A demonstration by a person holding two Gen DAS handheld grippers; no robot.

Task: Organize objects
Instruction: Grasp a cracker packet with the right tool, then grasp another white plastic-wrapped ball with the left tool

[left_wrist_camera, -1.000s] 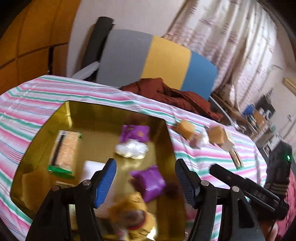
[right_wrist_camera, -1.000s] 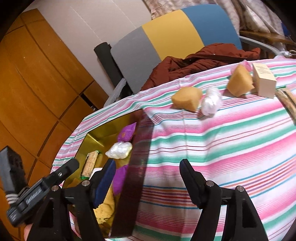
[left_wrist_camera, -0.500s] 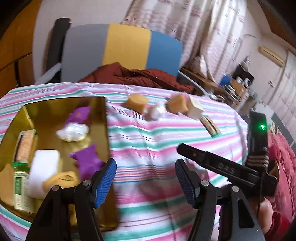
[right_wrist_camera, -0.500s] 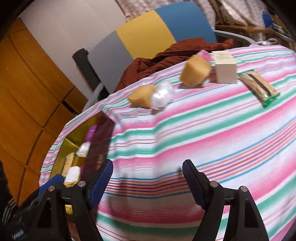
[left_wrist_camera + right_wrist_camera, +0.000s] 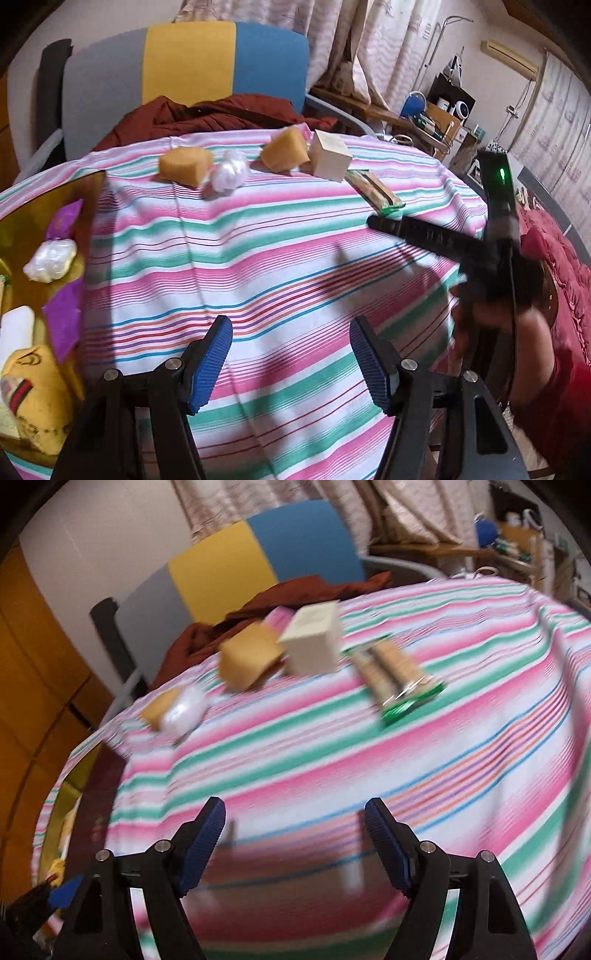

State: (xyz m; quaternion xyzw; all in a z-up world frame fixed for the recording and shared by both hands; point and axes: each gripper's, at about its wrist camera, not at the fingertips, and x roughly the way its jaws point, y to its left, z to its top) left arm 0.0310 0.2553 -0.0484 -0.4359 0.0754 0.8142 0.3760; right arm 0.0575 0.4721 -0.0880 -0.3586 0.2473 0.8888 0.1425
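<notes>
Along the far edge of the table's striped cloth [image 5: 280, 251] lies a loose row of things: an orange-tan sponge block [image 5: 185, 165], a small crinkled white packet [image 5: 231, 174] touching its right side, a second sponge wedge [image 5: 285, 152] tilted on one corner, a cream cube-shaped box [image 5: 330, 157] just beside that, and a long cracker pack with green ends [image 5: 375, 191] lying flat nearest the right edge. In the right wrist view these same things are blurred, and a pink thing peeks from behind the wedge and box, too smeared to name. At the left edge of the table sits a shiny gold tray [image 5: 22, 229] holding purple wrappers [image 5: 64, 321], another white packet [image 5: 51, 260], a white block [image 5: 16, 328] and a yellow printed pouch [image 5: 38, 398]. The left gripper [image 5: 291, 363] hangs over bare cloth with its blue-padded jaws apart and nothing between them; the right gripper [image 5: 295, 843] likewise, its jaws having just been opening, nothing between them. The cloth is banded in pink, green, white and thin blue and red lines, with a few soft creases. Behind the table stands a chair back in grey, yellow and blue [image 5: 184, 70] with a rust-red garment [image 5: 221, 116] heaped on its seat, patterned curtains, a cluttered desk at the far right, and orange wooden panelling at the left.
</notes>
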